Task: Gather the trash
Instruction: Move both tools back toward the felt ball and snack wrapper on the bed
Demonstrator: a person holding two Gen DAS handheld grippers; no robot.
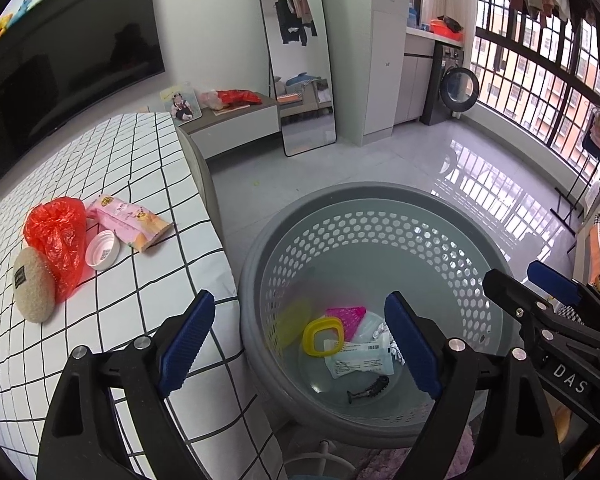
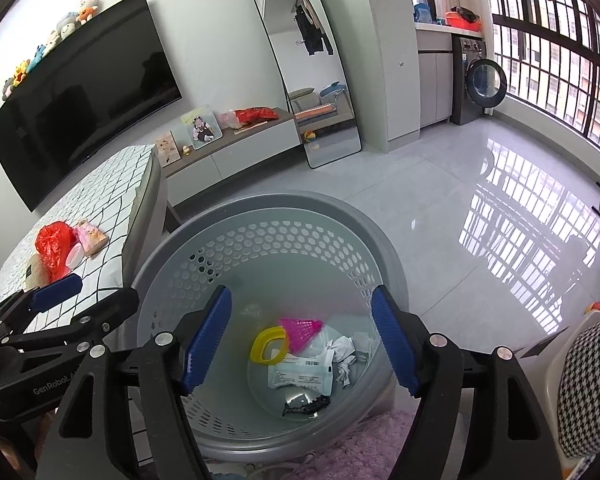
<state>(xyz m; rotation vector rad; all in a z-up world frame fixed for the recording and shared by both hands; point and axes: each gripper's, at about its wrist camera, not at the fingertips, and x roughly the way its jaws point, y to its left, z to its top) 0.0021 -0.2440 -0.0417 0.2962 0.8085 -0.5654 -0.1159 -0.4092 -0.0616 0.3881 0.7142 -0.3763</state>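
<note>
- Grey basket point(image 2: 260, 208) already holds some trash.
- Both claws, left gripper point(image 1: 300, 344) and right gripper point(image 2: 300, 340), are wide and empty.
- Go get the red bag point(image 1: 56, 236) next; pinch it gently.

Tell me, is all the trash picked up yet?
Not yet. The basket already holds a yellow ring, pink piece, wrappers and black clip. Both grippers' fingers are empty. The red bag, pink packet, white lid and beige pad remain.
</note>
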